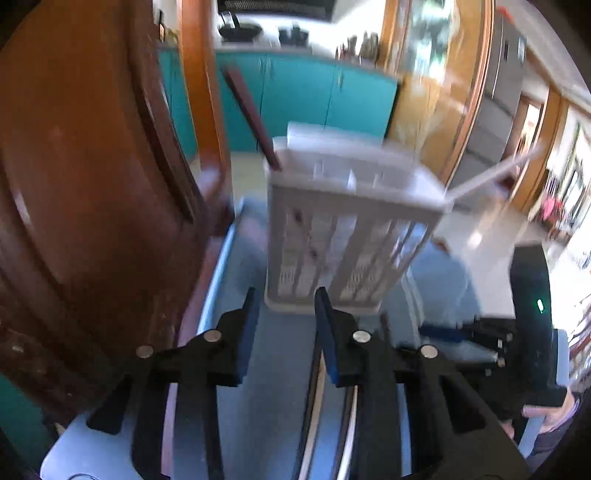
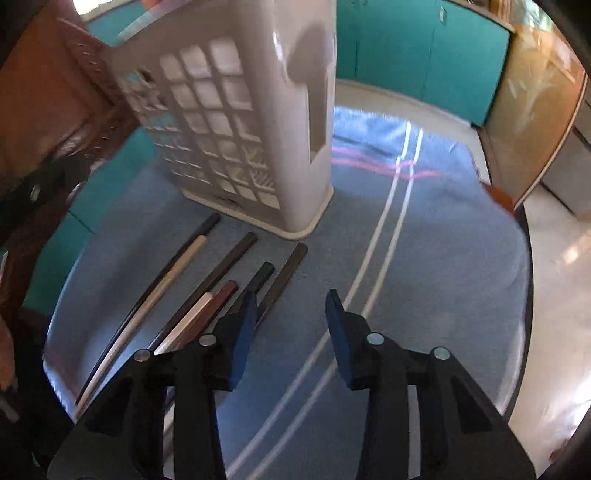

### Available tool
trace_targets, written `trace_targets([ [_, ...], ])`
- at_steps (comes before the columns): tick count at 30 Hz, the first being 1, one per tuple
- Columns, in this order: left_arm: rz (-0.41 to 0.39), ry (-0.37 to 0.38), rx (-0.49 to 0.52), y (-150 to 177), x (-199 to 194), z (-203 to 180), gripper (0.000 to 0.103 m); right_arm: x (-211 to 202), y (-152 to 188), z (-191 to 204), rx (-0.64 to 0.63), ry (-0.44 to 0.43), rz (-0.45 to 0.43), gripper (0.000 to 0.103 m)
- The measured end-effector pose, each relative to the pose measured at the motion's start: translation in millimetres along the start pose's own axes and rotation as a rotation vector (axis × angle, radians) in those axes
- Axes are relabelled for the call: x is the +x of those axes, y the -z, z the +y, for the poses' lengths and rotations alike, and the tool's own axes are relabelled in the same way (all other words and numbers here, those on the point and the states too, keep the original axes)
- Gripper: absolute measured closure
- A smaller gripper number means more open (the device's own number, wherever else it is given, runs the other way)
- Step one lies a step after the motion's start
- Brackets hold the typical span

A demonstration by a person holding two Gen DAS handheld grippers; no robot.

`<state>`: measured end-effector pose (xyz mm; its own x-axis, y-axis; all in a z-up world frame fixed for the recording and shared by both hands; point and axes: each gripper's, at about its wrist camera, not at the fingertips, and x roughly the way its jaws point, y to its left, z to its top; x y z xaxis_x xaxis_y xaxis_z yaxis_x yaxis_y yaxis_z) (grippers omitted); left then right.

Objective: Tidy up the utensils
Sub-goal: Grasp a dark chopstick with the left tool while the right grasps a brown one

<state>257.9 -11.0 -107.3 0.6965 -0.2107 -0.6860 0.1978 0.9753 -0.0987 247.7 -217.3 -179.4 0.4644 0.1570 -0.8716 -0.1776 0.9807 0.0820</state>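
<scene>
— Chopsticks (image 2: 207, 291): lying loose on blue cloth (image 2: 424, 258), lower left of frame, touching right claw's (image 2: 291, 306) left finger. Spread, empty.
— Left claw (image 1: 284, 306)? Spread too, just below basket (image 1: 343, 229), mid-frame; brown chopstick (image 1: 253, 118) standing inside.

Home kitchen: teal cabinets (image 1: 325, 96), wok (image 1: 239, 30), fridge (image 1: 495, 96).

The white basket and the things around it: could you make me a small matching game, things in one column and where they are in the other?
Things:
1. dark brown stick
2. loose chopsticks
3. white basket
4. right tongs

Places or states:
A. upright on the blue cloth
B. open, holding nothing
C. poking out of the basket top
D. lying flat on the cloth

Pairs: 1-C, 2-D, 3-A, 4-B
</scene>
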Motion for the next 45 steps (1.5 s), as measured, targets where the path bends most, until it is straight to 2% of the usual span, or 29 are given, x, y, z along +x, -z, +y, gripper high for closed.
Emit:
trace_targets([
  [3,0.055,-0.003,0.025,4.7,12.2,-3.6,0.071,6.0,-1.3,7.0,-0.032,0.064,0.003,0.071],
  [4,0.071,-0.005,0.028,7.6,16.3,-2.9,0.071,7.1,-1.0,9.6,-0.052,0.077,0.012,0.084],
  [8,0.165,0.003,0.032,17.5,36.6,-3.0,0.071,2.5,-1.6,7.1,-0.078,0.092,0.052,0.092],
  [11,0.218,0.012,0.044,26.1,47.2,-2.7,0.071,-4.7,-2.2,-5.8,-0.085,0.148,0.035,0.094],
  [14,0.247,0.039,0.063,33.4,50.5,-7.8,0.071,-11.2,-0.4,-14.3,-0.046,0.109,0.029,0.093],
  [18,0.282,0.062,0.107,41.0,56.1,-22.0,0.071,-13.4,-1.8,-17.8,-0.056,0.106,0.024,0.093],
  [21,0.314,0.050,0.121,47.8,64.5,-27.9,0.059,-17.2,0.6,-10.4,-0.064,0.109,0.022,0.093],
  [23,0.308,0.030,0.141,50.5,65.3,-31.3,0.059,-20.1,2.5,-9.5,-0.061,0.109,0.016,0.093],
  [24,0.306,0.025,0.147,51.3,65.2,-32.5,0.066,-21.0,2.6,-9.3,-0.059,0.110,0.013,0.093],
  [25,0.300,0.024,0.147,52.0,64.2,-33.7,0.079,-20.5,-2.7,-11.8,-0.058,0.110,0.012,0.093],
  [27,0.299,0.034,0.128,52.6,63.2,-33.4,0.090,-20.6,-3.7,-11.0,-0.058,0.108,0.010,0.093],
  [32,0.265,0.048,0.093,48.7,51.2,-23.1,0.090,-28.3,-3.9,-12.2,-0.060,0.104,0.008,0.093],
  [35,0.218,0.129,0.074,39.4,33.0,-14.8,0.090,-31.8,-4.6,-14.5,-0.053,0.094,0.006,0.093],
  [38,0.187,0.161,0.065,38.3,18.8,-11.9,0.090,-33.4,-5.0,-16.2,-0.049,0.093,0.010,0.092],
  [45,0.214,0.118,0.038,39.8,27.5,-1.9,0.090,-31.0,-8.7,-17.0,-0.048,0.093,0.018,0.092],
])
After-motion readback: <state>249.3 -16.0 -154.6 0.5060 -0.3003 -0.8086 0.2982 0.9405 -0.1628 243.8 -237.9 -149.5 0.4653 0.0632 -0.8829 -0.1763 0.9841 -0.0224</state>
